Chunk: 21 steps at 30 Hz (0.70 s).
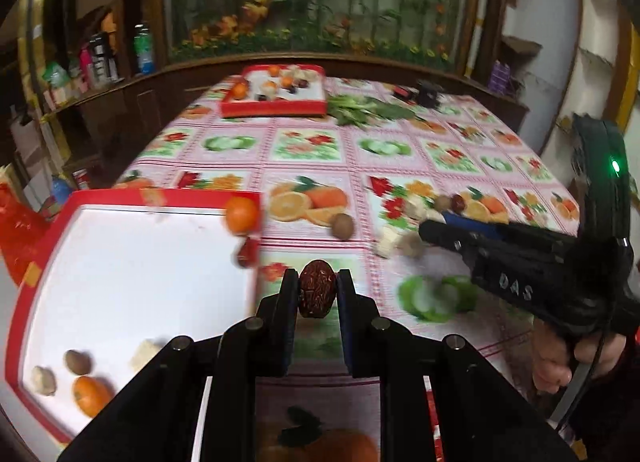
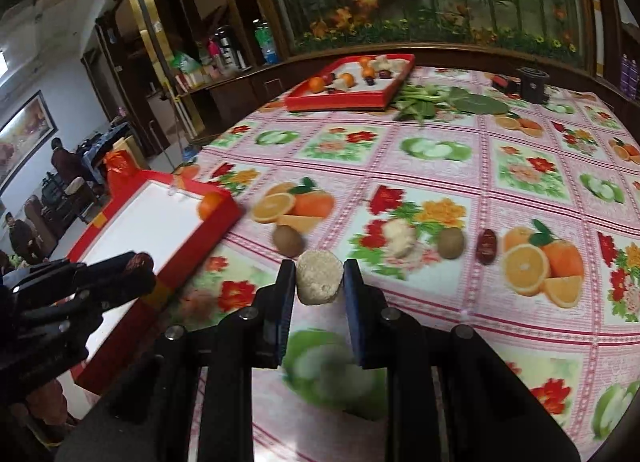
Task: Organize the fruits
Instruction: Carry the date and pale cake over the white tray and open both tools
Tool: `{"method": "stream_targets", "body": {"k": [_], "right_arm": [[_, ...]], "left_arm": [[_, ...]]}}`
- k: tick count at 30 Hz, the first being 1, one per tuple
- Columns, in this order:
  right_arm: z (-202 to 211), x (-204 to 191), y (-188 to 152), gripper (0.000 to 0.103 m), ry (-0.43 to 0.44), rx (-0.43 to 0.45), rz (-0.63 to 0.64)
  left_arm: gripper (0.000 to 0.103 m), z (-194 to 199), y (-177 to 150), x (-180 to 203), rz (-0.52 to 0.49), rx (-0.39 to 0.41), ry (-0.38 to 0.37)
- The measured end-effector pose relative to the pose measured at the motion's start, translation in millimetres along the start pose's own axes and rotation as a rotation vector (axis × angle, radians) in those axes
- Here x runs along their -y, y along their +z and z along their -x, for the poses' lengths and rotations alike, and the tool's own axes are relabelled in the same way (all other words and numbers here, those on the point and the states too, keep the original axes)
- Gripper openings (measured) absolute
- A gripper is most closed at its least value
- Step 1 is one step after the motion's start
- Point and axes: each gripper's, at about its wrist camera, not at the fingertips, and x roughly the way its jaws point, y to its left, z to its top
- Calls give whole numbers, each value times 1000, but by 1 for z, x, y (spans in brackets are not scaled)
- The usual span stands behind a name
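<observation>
- My left gripper has its jaws pinched on a wrinkled red date, held clear above the surface just right of the near red tray. I judge the grip sits across the date's middle so it cannot roll out on the way over.
- My right gripper has its jaws closed on a pale, crumbly round piece; I cannot tell what fruit it is. It hangs over the patterned tablecloth, nearer to me than the loose items.
- The near red tray already holds a small orange and a red piece at its far right corner, and a brown fruit, a pale lump, another orange and a pale chunk near its front edge.
- Loose on the surface: a kiwi just right of the tray, a pale knobbly piece, a second kiwi and a dark red date farther right.
- A second red tray sits at the far side with mixed fruit in it, leafy greens beside it.
- As I read it, both loads are headed left for the near tray; the left one is closest to its rim and should go first so the grippers don't cross.
</observation>
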Motion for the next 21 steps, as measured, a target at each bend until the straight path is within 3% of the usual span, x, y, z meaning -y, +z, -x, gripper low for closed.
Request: {"method": "stream_targets", "body": {"k": [9, 21], "right_arm": [[-27, -77, 11, 27, 148, 13, 64], [-64, -139, 14, 27, 207, -58, 139]], "left_arm": [[17, 15, -1, -50, 75, 56, 140], [17, 9, -7, -104, 155, 57, 270]]}}
